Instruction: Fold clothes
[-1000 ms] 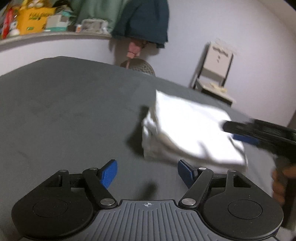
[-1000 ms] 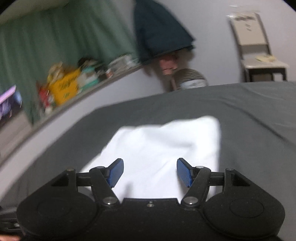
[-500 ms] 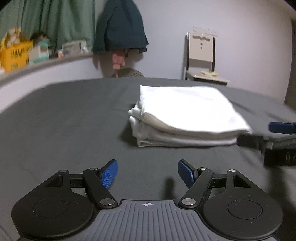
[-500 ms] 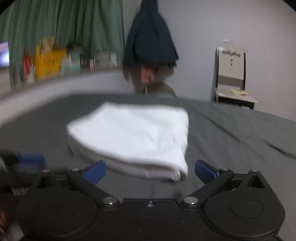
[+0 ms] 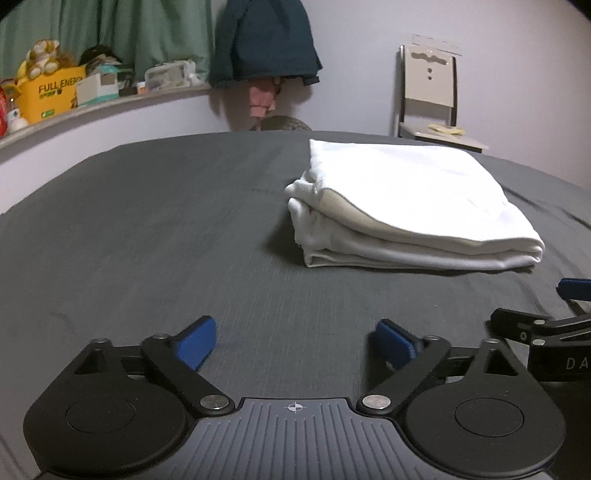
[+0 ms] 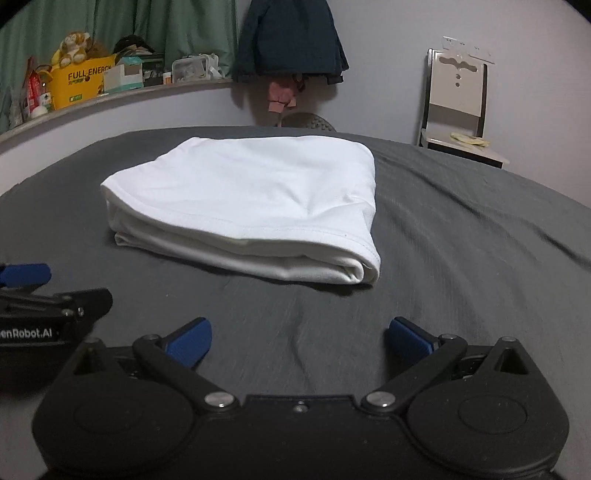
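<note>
A: Two tools, both low in their own views. The left tool has its blue pads spreading apart right now, with only bare grey sheet between them. The right tool stands wide, and nothing is between its pads either.

B: Where is the clothing?

A: One folded white garment lies flat on the sheet. In the left wrist view it sits right of centre, its stacked layered edges facing the camera. In the right wrist view the same bundle is at centre, its hemmed edge toward the lens and a rounded fold at its lower right corner.

B: Does either tool touch it?

A: No. Both are apart from it, with a strip of sheet in between. Each tool also shows at the edge of the other's view: the right one at the lower right of the left view, the left one at the lower left of the right view.

B: And behind?

A: A curved ledge at upper left carries a yellow box and clutter before a green curtain. A dark jacket hangs at top centre; a pale chair stands at upper right.
</note>
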